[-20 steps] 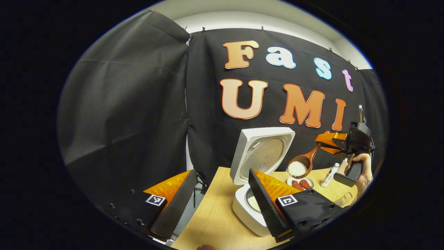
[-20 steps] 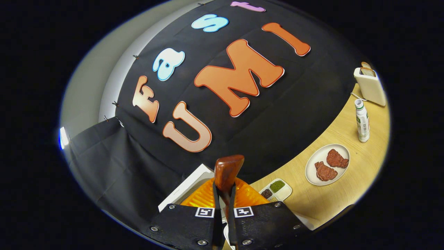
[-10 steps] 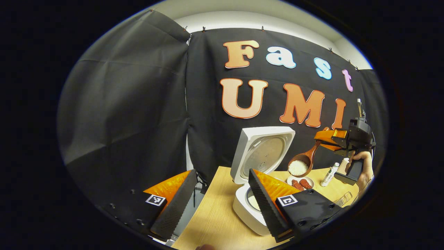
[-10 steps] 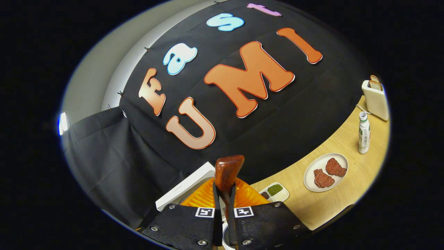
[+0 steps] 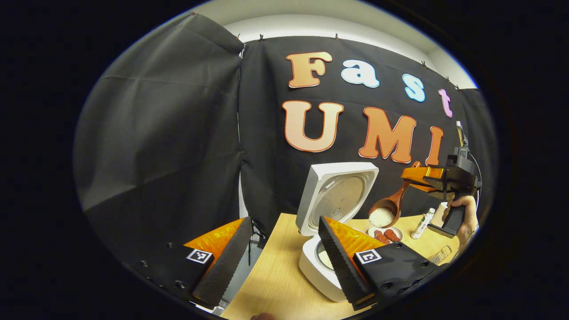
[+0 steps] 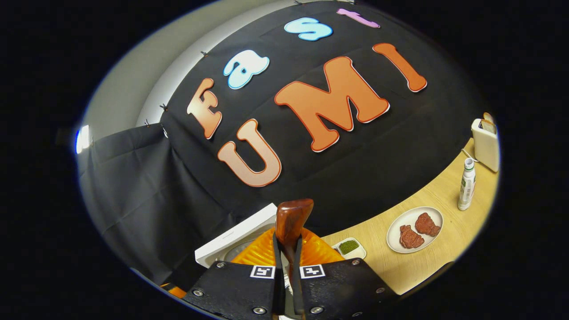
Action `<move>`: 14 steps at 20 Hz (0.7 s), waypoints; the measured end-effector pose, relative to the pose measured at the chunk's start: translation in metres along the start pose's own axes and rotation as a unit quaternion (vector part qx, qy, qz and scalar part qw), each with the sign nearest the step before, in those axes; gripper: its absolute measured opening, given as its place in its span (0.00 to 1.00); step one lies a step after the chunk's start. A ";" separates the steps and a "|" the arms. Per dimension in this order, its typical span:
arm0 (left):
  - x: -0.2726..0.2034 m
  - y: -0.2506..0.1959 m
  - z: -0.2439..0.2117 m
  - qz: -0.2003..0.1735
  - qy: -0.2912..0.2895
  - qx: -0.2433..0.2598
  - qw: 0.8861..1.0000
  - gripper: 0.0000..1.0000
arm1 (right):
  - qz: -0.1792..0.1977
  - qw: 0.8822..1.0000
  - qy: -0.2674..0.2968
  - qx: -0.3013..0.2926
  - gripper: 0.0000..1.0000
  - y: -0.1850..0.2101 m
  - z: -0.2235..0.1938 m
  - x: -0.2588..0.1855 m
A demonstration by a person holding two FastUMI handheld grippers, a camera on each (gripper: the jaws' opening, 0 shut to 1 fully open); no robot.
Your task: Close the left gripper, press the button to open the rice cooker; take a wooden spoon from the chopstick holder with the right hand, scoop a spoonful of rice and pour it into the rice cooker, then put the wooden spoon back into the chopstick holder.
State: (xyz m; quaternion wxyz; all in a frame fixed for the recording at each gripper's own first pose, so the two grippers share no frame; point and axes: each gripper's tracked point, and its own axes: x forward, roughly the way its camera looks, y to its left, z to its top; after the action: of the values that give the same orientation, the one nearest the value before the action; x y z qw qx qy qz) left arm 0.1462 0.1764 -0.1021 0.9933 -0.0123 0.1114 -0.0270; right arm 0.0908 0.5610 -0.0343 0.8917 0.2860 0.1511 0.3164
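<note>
Since a second ago the right gripper (image 5: 411, 177) has risen a little and its view has tipped further down, so the plate of meat (image 6: 414, 230) and the white bottle (image 6: 466, 184) sit lower there, while the left gripper view has barely shifted.

In the left gripper view, the left gripper (image 5: 280, 255) has its jaws spread wide with nothing between them. Past the right-hand jaw stands the rice cooker (image 5: 321, 271) on the wooden table (image 5: 275, 284), its lid (image 5: 336, 195) swung up and the pot open beneath. Farther off and up to the right, a hand (image 5: 462, 213) holds the right gripper, whose jaws are clamped on the handle of the wooden spoon (image 5: 391, 205). The spoon slopes down to the left, its bowl heaped with white rice (image 5: 381, 217), above and to the right of the open pot and just above the plate (image 5: 386, 234).

The right gripper view tells what that one cannot: the jaws nearly meet, pinching the spoon handle (image 6: 291, 222), whose rounded end stands up just past the tips. The bowl and the rice are hidden below the jaws. To the left of the jaws the edge of the cooker lid (image 6: 235, 235) shows. To the right lie a small seasoning dish (image 6: 350, 248) and, farther along the table, a white toaster (image 6: 484, 144).
</note>
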 end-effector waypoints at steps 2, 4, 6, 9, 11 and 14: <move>0.000 0.000 0.001 0.000 -0.001 0.001 1.000 1.00 | 0.001 1.000 0.001 -0.021 0.06 0.004 -0.001 -0.001; -0.001 0.000 0.001 0.001 -0.001 0.001 1.000 1.00 | 0.002 0.999 -0.001 -0.041 0.06 0.006 -0.002 0.000; -0.001 0.000 0.000 0.001 -0.001 0.000 1.000 1.00 | 0.006 0.999 0.000 -0.053 0.06 0.010 -0.003 -0.001; -0.001 0.002 0.000 0.003 -0.001 -0.001 1.000 1.00 | 0.011 0.998 -0.002 -0.069 0.06 0.015 -0.003 -0.003; -0.001 0.003 -0.001 0.004 -0.001 -0.001 1.000 1.00 | 0.014 0.996 -0.004 -0.085 0.06 0.019 -0.004 -0.003; -0.003 0.005 -0.003 0.006 0.003 -0.001 1.000 1.00 | 0.018 0.994 -0.004 -0.105 0.06 0.024 -0.007 -0.005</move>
State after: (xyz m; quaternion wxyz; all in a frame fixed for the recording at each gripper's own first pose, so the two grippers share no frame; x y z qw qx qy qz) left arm 0.1429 0.1818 -0.1048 0.9932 -0.0130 0.1140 -0.0213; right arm 0.0730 0.5758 -0.0248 0.9115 0.1951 0.1082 0.3456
